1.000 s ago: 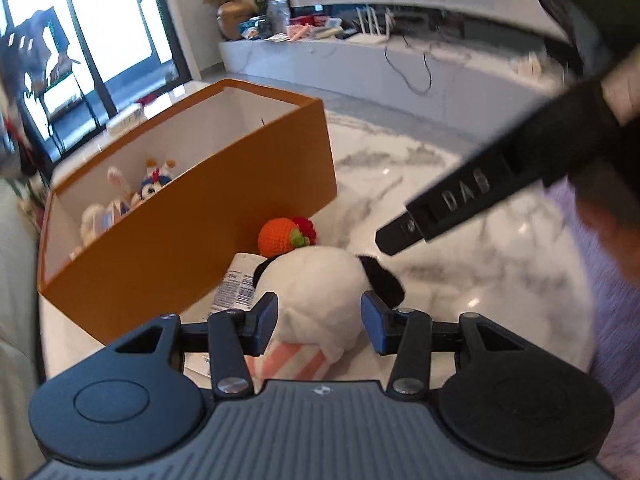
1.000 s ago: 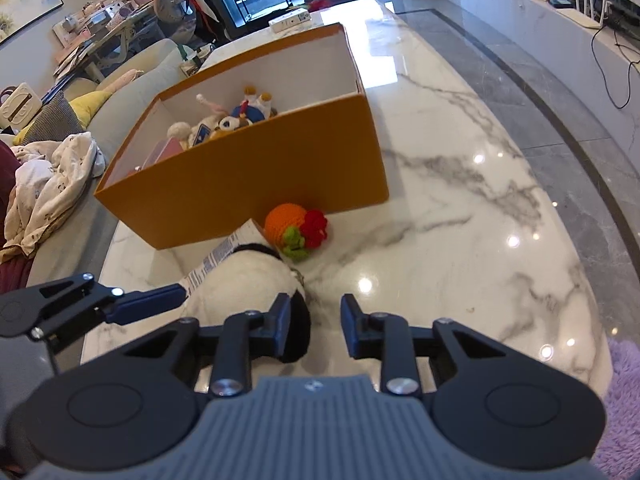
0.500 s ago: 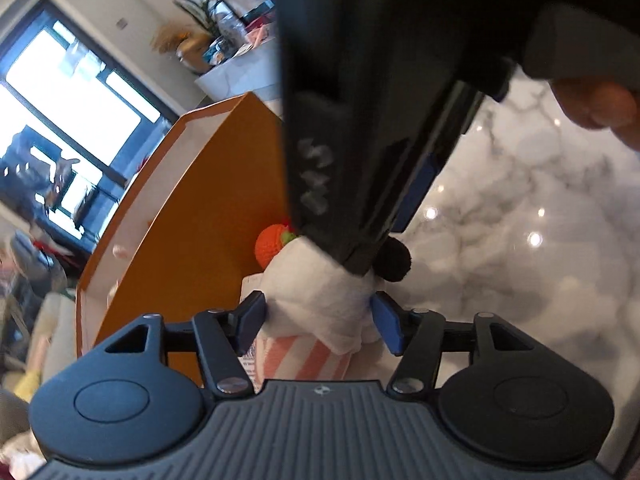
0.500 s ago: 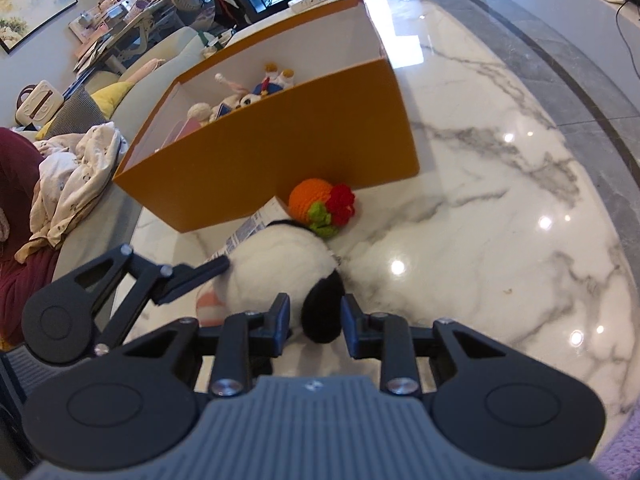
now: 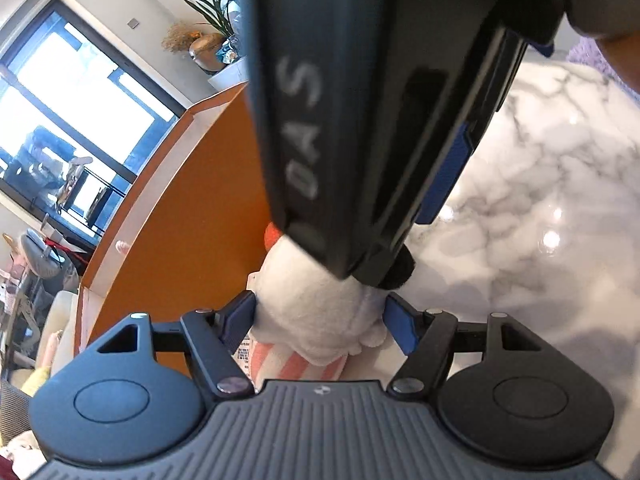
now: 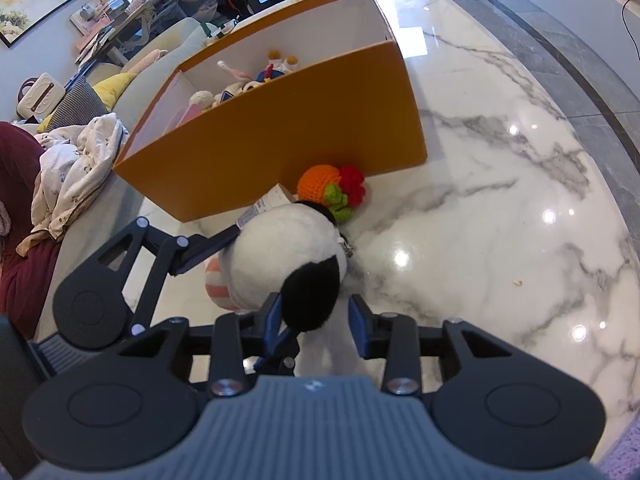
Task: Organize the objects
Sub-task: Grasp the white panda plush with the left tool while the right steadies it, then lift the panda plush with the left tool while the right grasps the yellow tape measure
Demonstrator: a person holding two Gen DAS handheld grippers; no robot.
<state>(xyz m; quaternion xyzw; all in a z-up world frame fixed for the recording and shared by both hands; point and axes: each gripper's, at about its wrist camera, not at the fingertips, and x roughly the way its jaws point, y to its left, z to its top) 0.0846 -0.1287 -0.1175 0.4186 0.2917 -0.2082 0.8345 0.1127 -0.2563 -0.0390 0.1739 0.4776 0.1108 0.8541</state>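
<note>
Half the plush panda hides behind the right hand-held gripper.

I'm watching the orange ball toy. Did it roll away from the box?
No. The orange ball toy still sits against the orange box, beside the white plush.

The left gripper now sits lower and rolled, its jaws having just been opening wide around the white plush toy. The right gripper now fills the left wrist view, and its jaws have just been opening around the plush's black ear.
</note>
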